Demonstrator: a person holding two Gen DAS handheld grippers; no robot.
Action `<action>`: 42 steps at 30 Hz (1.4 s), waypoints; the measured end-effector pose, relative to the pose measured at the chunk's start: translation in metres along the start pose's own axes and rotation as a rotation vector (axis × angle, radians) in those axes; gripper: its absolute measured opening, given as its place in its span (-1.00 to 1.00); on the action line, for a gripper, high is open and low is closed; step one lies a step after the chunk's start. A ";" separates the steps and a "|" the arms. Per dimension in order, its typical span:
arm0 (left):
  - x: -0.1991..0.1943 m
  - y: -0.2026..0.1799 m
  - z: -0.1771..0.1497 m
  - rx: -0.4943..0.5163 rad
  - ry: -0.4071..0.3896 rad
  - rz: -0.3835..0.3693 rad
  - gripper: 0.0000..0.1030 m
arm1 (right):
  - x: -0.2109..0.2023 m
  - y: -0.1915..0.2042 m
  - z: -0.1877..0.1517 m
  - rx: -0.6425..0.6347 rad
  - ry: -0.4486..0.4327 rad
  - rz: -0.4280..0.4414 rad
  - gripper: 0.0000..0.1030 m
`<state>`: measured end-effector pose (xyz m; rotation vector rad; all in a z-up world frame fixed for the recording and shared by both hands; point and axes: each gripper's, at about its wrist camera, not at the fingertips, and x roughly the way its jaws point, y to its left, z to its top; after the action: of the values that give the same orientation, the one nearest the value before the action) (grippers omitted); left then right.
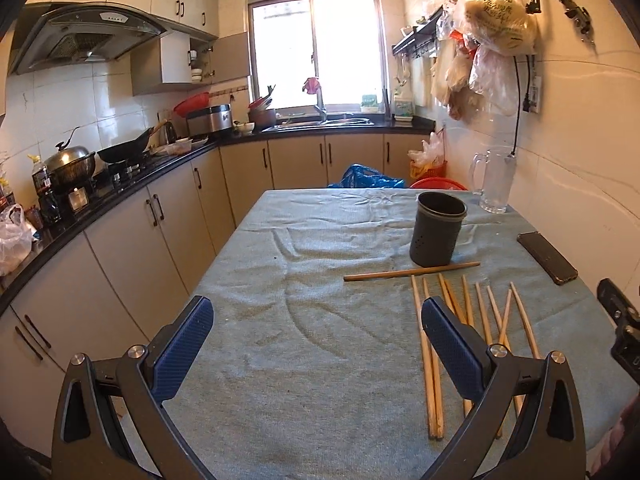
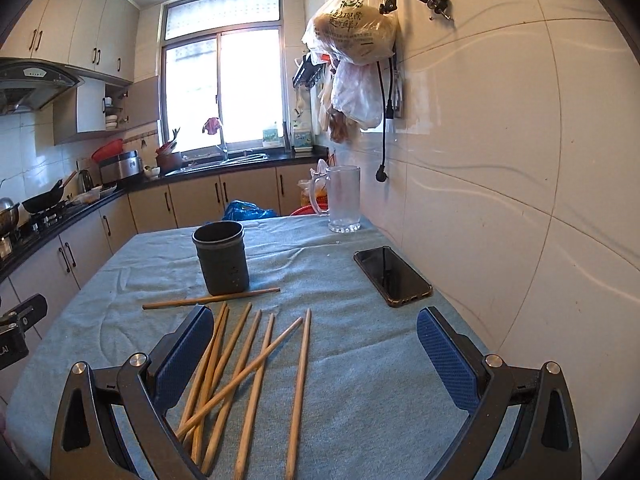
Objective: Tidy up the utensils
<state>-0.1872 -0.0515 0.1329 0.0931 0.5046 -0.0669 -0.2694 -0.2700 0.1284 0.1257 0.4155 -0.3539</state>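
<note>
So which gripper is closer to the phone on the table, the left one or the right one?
Right. The right gripper hangs open just short of the phone, which lies ahead near its right finger. The left gripper is farther left, with the loose chopsticks between it and the phone.

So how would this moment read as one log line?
left gripper open, empty | right gripper open, empty | chopsticks loose on cloth | holder upright, none visibly inside

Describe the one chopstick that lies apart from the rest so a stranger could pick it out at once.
On the cloth-covered table stands a dark cylindrical holder. Right at its base lies a single chopstick. It runs crosswise, while the other chopsticks fan out lengthwise towards the cameras.
</note>
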 end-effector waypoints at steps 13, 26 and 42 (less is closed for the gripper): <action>0.003 -0.008 -0.007 0.030 0.033 -0.008 1.00 | 0.004 0.007 -0.010 -0.003 0.035 -0.003 0.99; 0.009 -0.007 -0.015 0.043 0.065 -0.021 1.00 | 0.010 0.006 -0.016 0.019 0.076 -0.001 0.99; 0.019 -0.007 -0.020 0.045 0.100 -0.034 1.00 | 0.020 0.005 -0.021 0.029 0.117 0.002 1.00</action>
<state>-0.1811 -0.0573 0.1062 0.1322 0.6048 -0.1071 -0.2584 -0.2670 0.1015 0.1759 0.5263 -0.3522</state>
